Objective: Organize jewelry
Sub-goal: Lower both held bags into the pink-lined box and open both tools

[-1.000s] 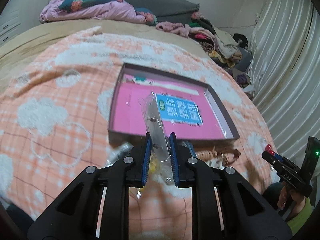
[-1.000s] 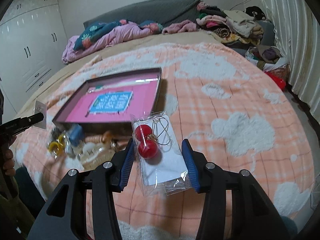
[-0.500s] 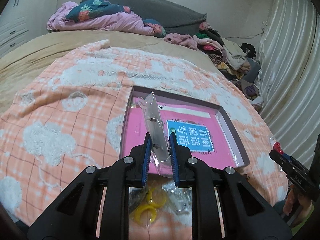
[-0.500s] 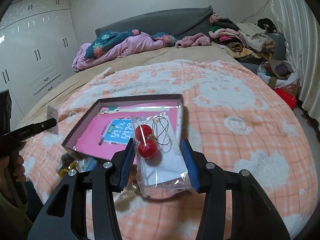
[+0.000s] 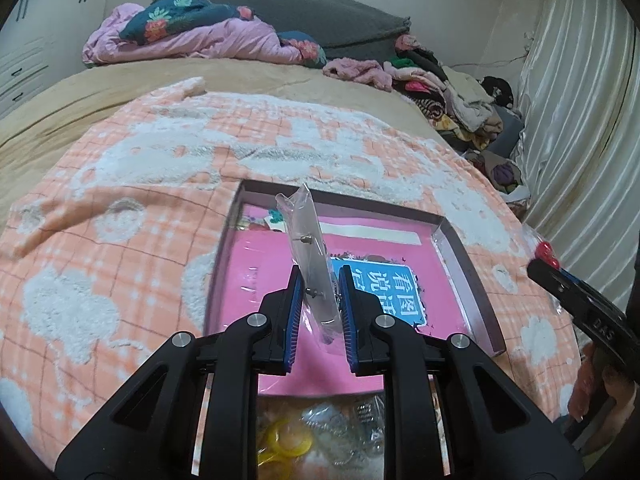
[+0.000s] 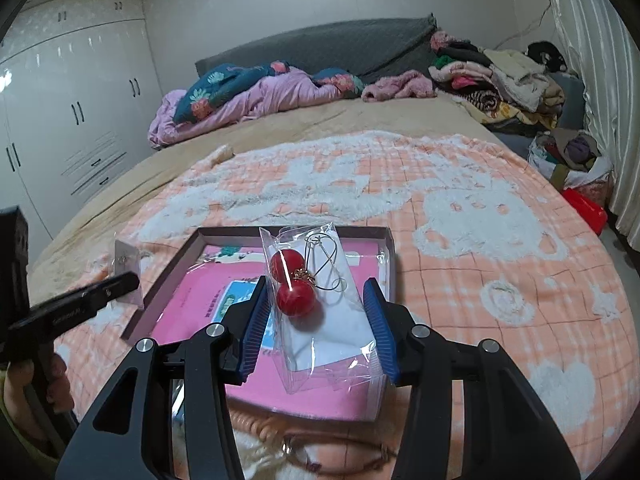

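White Chinese characters "看图说话" are showing on the blue label (image 5: 382, 292) of the pink sheet in the tray, partly hidden, "DAS" is reading on the right gripper (image 5: 538, 258) arm, and the left gripper's (image 6: 130, 278) arm print is staying too small to read.

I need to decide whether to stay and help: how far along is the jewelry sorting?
Done: nothing is visibly packed; the pink-lined box shows only its printed liner. In hand: the left tongs pinch a clear packet of studs, and the right tongs grip a bagged pair of red ball earrings. Left: both bags, plus loose pieces near the box.
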Action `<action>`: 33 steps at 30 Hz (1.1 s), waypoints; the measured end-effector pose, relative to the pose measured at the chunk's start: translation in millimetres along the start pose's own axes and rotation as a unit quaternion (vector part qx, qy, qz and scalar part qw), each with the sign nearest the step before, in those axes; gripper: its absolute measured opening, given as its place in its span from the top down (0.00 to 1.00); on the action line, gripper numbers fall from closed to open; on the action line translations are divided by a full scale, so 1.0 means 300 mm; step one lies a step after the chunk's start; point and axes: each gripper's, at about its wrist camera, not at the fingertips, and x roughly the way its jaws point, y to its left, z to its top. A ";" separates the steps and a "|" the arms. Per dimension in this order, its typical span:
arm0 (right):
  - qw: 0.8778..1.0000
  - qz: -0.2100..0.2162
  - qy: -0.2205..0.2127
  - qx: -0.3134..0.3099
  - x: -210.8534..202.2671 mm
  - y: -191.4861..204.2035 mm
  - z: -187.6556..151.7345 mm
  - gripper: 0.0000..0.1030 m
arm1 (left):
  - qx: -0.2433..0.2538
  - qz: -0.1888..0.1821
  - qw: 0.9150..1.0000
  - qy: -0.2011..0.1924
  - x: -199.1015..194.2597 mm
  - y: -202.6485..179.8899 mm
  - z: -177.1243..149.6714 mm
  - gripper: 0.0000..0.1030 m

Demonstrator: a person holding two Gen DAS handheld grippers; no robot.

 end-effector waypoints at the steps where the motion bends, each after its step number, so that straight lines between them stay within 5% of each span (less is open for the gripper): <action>1: 1.000 -0.003 0.005 0.003 0.024 -0.007 0.005 0.55 | 0.001 0.001 1.000 0.003 0.011 -0.002 0.000 0.89; 24: 0.997 -0.021 0.070 -0.022 0.214 -0.035 -0.105 0.54 | 0.005 0.043 0.996 0.079 0.182 -0.007 -0.054 0.88; 33: 0.997 -0.008 0.074 -0.015 0.206 -0.037 -0.105 0.42 | 0.008 0.047 0.996 0.073 0.142 -0.017 -0.039 0.69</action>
